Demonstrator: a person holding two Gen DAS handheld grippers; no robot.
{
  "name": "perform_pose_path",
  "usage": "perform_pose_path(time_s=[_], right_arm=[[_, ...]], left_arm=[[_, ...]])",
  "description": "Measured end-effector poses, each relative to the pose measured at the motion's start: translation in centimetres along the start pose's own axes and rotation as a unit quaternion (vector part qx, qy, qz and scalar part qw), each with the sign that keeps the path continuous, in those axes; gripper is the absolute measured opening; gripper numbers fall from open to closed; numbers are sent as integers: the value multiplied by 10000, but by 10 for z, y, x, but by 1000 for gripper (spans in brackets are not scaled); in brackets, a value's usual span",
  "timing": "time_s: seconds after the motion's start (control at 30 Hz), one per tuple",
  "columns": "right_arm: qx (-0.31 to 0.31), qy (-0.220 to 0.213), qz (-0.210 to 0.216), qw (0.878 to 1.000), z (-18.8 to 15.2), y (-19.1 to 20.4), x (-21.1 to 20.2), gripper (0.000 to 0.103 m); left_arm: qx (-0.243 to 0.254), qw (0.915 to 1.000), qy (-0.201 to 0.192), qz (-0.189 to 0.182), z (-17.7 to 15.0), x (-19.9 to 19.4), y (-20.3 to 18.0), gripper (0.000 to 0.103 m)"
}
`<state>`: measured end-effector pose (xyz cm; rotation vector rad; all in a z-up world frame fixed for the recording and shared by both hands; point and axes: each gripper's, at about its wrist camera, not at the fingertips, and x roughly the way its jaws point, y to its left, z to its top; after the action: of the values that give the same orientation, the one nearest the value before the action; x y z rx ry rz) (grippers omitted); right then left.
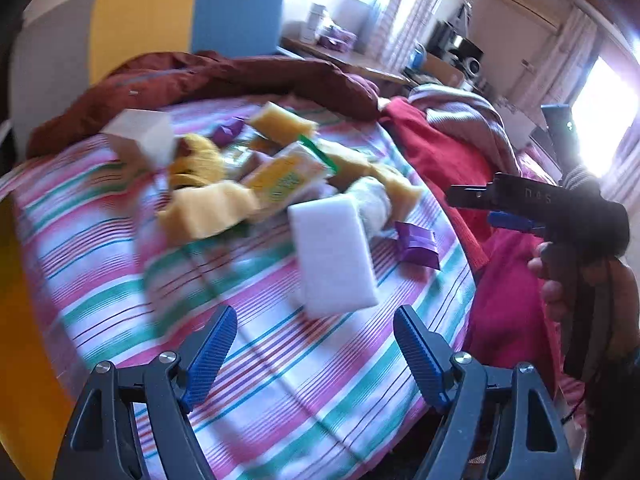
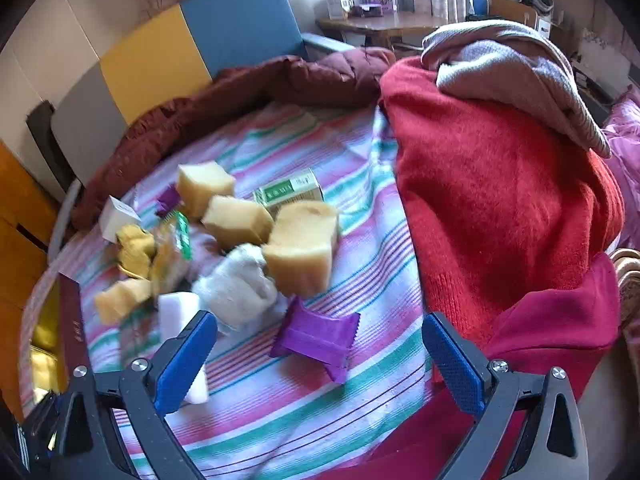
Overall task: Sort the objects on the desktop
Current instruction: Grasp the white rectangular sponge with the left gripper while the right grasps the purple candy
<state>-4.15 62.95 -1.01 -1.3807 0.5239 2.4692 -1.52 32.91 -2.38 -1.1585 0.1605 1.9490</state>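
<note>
Several small items lie in a heap on the striped cloth (image 1: 280,380). In the left wrist view my left gripper (image 1: 316,312) is open and holds nothing. A white foam block (image 1: 332,252) lies just beyond its fingertips. Behind the block are a yellow cloth (image 1: 208,208), a yellow-green packet (image 1: 288,172) and a white rolled cloth (image 1: 374,200). In the right wrist view my right gripper (image 2: 320,318) stands wide open over a purple packet (image 2: 316,336). The pads do not touch the packet. Yellow sponges (image 2: 300,248), a green box (image 2: 288,192) and the white foam block (image 2: 180,320) lie further in.
A red sweater (image 2: 500,200) is piled at the cloth's right edge, with a grey-pink garment (image 2: 520,68) on top. A maroon jacket (image 2: 240,92) lines the far edge. A dark red flat box (image 2: 72,320) stands at the left. A hand (image 1: 552,280) holds the right gripper.
</note>
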Motion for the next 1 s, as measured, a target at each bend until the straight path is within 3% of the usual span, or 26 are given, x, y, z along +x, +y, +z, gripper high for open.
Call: perform_pose_path(time_s=[0.23, 0.6, 0.73, 1.0], right_arm=[[197, 120, 137, 9996, -3, -7, 11, 103], [232, 190, 235, 9993, -1, -7, 16, 103], [199, 254, 130, 9994, -1, -5, 19, 103], [113, 648, -425, 9969, 1, 7, 43, 102]], left_arm=[[53, 9996, 210, -192, 20, 40, -7, 83], [-58, 9984, 564, -60, 32, 93, 3, 81], [-38, 9991, 405, -150, 28, 87, 5, 64], [-126, 9998, 101, -63, 11, 57, 17, 61]])
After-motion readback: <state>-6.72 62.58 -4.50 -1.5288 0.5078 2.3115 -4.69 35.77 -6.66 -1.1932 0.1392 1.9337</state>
